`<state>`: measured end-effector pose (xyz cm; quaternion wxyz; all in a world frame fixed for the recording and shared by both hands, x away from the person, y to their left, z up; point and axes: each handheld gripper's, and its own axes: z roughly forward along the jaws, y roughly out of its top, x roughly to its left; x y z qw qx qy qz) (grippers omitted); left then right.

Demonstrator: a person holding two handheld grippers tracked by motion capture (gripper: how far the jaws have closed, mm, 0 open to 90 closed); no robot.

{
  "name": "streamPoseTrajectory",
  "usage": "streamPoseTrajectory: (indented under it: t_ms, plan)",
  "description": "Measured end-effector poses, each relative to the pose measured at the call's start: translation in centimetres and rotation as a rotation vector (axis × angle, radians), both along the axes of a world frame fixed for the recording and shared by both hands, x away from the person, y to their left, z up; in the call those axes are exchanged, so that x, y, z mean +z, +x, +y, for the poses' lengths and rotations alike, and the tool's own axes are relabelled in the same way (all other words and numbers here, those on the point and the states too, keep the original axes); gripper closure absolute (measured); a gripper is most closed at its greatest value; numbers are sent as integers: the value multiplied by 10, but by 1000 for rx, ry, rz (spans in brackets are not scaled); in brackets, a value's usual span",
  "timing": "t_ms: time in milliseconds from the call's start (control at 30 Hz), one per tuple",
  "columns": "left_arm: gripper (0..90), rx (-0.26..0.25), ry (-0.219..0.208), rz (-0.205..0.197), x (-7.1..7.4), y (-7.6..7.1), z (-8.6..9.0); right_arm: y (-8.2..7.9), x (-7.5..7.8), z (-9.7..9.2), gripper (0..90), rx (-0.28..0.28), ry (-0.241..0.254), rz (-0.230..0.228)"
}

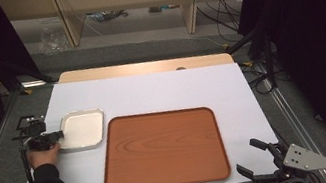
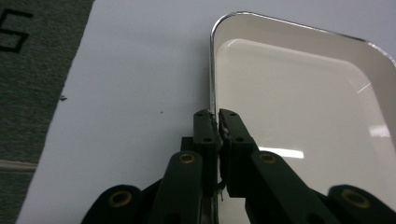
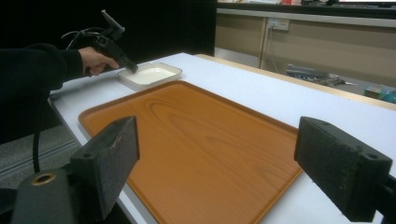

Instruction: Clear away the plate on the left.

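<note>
the white table (image 1: 161, 92) carries a big wooden tray (image 1: 163, 148), long side running left to right across it, probably waiting to be loaded. just left of it lies a small white dish (image 1: 82, 129), long side pointing away. the left claw (image 2: 217, 122) pinches its rim, likely to shift it. the right claw (image 1: 256, 156) gapes idle off the near corner.

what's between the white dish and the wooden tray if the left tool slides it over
Nothing visible. The left tool is clamped on the white dish's rim, and only a narrow strip of bare table separates the dish from the wooden tray, whose low raised edge it must clear.
</note>
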<state>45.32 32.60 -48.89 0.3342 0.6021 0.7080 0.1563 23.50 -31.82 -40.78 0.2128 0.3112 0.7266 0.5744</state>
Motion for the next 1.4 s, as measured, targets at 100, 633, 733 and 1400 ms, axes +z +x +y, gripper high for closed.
streamPoseTrajectory:
  t_ms: [100, 633, 733, 1400]
  plan:
    - [877, 2, -37, -21, 3, -3, 4, 3, -1, 0, 150, 4, 8, -33]
    - [882, 63, -134, -115, 15, -10, 3, 3, 0, -3, 150, -7, 0, -38]
    - [882, 53, -158, -121, 17, -12, 2, 3, 0, -2, 150, -5, -7, -30]
    - [883, -76, -228, -182, 37, -28, -30, 3, 1, -4, 150, -3, -22, -15]
